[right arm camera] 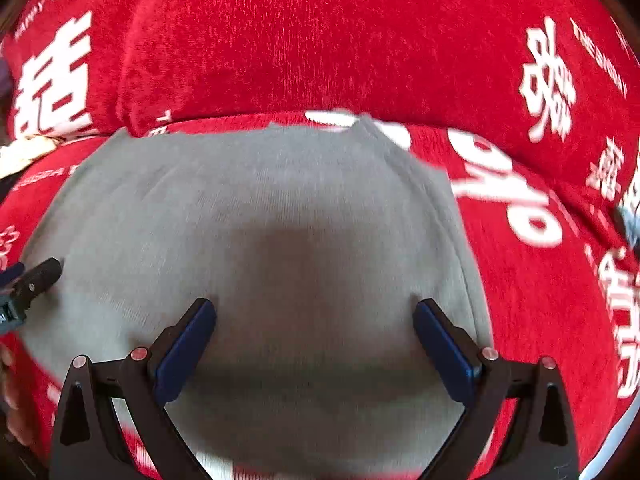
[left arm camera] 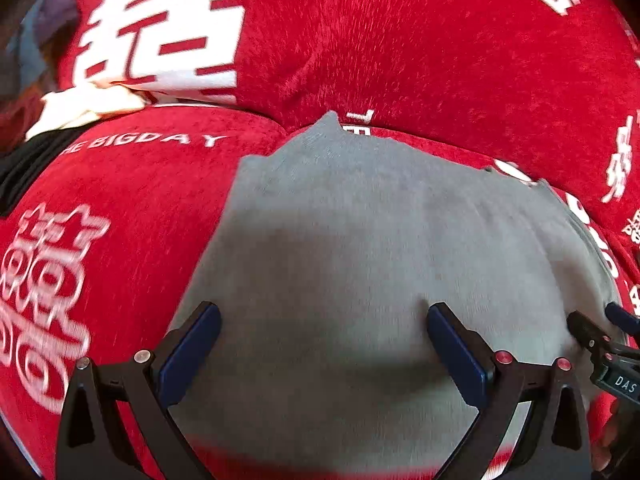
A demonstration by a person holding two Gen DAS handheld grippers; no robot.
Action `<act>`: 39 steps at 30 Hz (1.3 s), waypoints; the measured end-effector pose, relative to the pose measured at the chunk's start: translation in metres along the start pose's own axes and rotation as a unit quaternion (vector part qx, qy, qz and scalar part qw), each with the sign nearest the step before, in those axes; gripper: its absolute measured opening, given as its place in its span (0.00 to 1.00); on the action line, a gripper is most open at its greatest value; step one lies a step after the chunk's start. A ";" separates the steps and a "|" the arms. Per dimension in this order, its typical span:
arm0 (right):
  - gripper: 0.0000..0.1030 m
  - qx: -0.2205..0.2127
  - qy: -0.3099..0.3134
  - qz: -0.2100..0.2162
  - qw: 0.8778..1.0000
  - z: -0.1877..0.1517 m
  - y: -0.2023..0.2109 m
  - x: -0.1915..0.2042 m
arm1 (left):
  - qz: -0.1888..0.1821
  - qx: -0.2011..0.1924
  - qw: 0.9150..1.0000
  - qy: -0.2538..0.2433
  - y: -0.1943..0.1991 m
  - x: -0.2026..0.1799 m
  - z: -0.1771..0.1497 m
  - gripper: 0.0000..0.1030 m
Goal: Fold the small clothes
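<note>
– Where's the grey garment point(left arm camera: 360, 248)?
– Flat on the red printed cover point(left arm camera: 132, 208), at twelve o'clock from both tongs.
– Gripping it?
– No; left gripper point(left arm camera: 324, 340) and right gripper point(right arm camera: 314, 336) are released, empty.

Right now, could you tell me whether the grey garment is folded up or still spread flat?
Spread flat: the grey garment lies as one broad smooth sheet on the red printed cover, with no doubled edges showing.

We see a home, on a soft seat like a sofa. A fuzzy red cover point(left arm camera: 400, 60) with big white signs and the words "THE BIG DAY" lies over the seat and the back cushion. A small grey cloth point(right arm camera: 256, 208) lies flat on it. More clothes point(left arm camera: 80, 108) pile up at the far left.
</note>
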State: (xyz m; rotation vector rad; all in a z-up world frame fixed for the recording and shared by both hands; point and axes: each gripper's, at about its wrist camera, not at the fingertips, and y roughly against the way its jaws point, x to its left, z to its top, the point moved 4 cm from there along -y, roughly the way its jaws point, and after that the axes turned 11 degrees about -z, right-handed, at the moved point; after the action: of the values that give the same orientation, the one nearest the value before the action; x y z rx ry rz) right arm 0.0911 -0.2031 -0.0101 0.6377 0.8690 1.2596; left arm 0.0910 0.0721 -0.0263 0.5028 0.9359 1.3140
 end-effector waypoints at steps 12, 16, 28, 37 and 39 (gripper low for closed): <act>0.99 0.006 0.020 0.017 1.000 -0.027 0.024 -0.005 | -0.041 0.007 0.999 -0.006 0.047 0.032 -0.025 1.00; 0.99 -0.006 0.018 0.013 1.000 -0.013 0.029 -0.002 | -0.116 0.033 0.989 0.083 0.022 0.069 0.021 1.00; 0.99 -0.014 0.029 0.013 0.999 0.022 0.022 0.015 | -0.195 0.125 0.968 0.100 -0.059 0.066 0.068 0.50; 0.99 0.035 0.066 -0.008 0.997 0.059 -0.030 0.071 | -0.171 0.127 0.974 0.079 -0.043 0.049 0.076 0.26; 0.99 0.040 0.031 0.008 0.999 0.066 -0.041 0.069 | -0.161 0.126 0.976 0.077 -0.037 0.046 0.079 0.25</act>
State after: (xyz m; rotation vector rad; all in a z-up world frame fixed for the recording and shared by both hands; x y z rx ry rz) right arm 0.1735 -0.1415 -0.0222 0.6742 0.9709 1.2692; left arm 0.1760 0.1228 -0.0244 0.4249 1.2663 0.9539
